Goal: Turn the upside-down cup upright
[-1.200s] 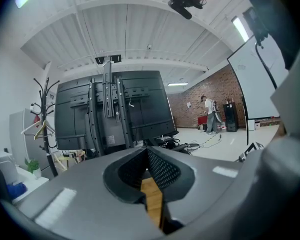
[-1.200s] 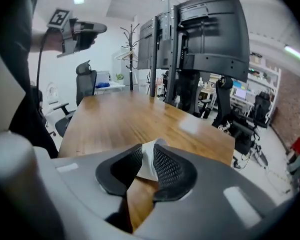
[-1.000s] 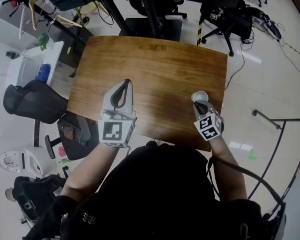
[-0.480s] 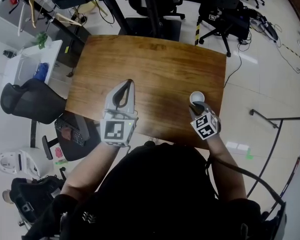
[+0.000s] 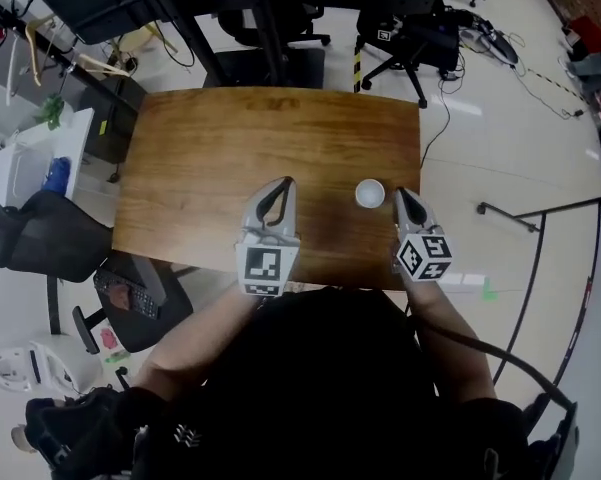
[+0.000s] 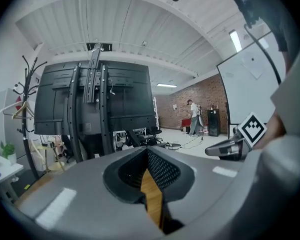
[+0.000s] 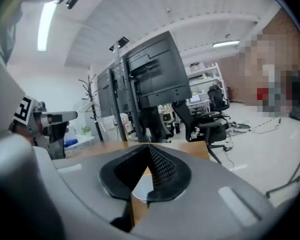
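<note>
Near the table's (image 5: pixel 230 148) right edge, the cup (image 5: pixel 370 193) stands mouth-up just left of the nearer right gripper (image 5: pixel 402 200); its jaws have just closed, empty.

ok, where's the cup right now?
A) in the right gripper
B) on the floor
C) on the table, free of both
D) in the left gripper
C: the cup stands on the table between the left gripper and the right gripper, touching neither. The right gripper's jaws have just closed with nothing between them.
</note>
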`<state>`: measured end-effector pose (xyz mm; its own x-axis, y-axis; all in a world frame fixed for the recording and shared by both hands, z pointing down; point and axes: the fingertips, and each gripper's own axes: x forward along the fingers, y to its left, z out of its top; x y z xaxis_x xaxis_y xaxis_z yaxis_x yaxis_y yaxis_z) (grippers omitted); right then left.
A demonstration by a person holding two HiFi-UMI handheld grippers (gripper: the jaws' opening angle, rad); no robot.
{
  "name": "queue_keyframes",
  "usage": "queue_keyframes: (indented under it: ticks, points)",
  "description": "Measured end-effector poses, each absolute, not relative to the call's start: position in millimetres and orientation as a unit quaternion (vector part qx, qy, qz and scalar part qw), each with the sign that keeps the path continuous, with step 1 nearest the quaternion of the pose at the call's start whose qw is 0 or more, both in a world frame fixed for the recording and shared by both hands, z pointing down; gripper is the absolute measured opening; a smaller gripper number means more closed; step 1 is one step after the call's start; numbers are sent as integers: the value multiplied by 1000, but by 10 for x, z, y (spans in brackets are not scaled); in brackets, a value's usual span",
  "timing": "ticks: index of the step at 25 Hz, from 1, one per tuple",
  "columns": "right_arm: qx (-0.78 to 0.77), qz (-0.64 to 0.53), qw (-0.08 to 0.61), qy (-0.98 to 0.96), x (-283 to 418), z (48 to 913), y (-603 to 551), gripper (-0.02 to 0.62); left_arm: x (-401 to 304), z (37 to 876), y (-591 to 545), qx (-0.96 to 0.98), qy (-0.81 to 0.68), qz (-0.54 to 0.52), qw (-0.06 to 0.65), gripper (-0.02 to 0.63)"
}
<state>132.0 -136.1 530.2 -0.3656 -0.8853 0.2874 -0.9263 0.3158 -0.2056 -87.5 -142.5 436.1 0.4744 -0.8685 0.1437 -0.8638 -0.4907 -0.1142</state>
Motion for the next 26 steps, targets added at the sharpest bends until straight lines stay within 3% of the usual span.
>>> queue_keyframes:
  ticks: [9, 26]
  points:
    - [592, 143, 108, -786, 1392, 5297, -1179, 0, -332, 4883, -1417, -884, 448, -128, -21, 0]
    - [591, 149, 104, -786, 1391, 5320, -1202, 0, -133, 4779, -1481, -901, 415, -126, -21, 0]
